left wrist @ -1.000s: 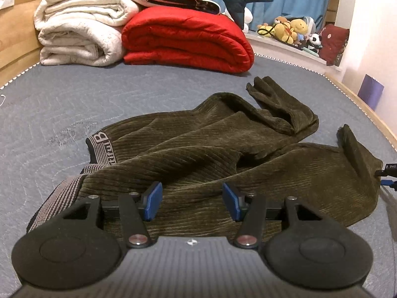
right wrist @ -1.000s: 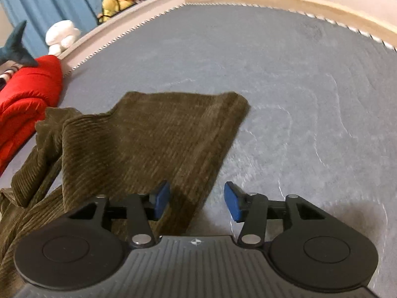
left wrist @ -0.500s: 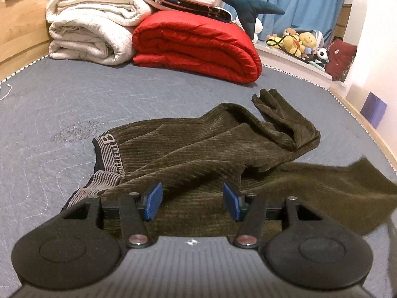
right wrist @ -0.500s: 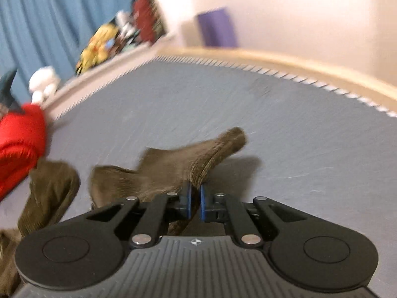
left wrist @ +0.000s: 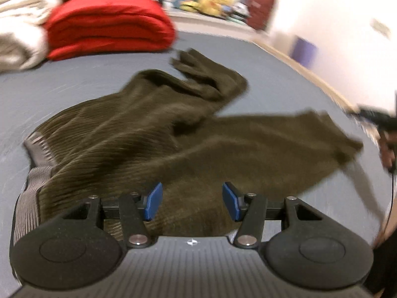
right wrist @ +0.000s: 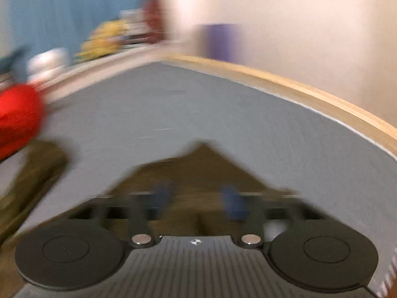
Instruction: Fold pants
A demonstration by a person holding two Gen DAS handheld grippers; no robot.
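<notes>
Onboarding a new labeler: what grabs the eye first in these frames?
The rumpled olive corduroy pants sprawl across the grey mattress, right in front of the open left gripper. Behind them, a bright red folded quilt stands out. The right gripper view is heavily motion-blurred, its jaws apart over a pant leg.

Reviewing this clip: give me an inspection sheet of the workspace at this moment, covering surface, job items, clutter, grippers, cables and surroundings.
Surface: grey quilted mattress with a wooden edge.
Job's things: olive corduroy pants, unfolded and rumpled, one leg spread toward the right, striped waistband at left.
Clutter: red folded quilt; white blankets.
Grippers: left gripper open, above the pants; right gripper blurred, apparently open over a pant-leg end.
Cables: thin dark cable at the right edge.
Surroundings: blue curtain, plush toys, white wall, purple object.
</notes>
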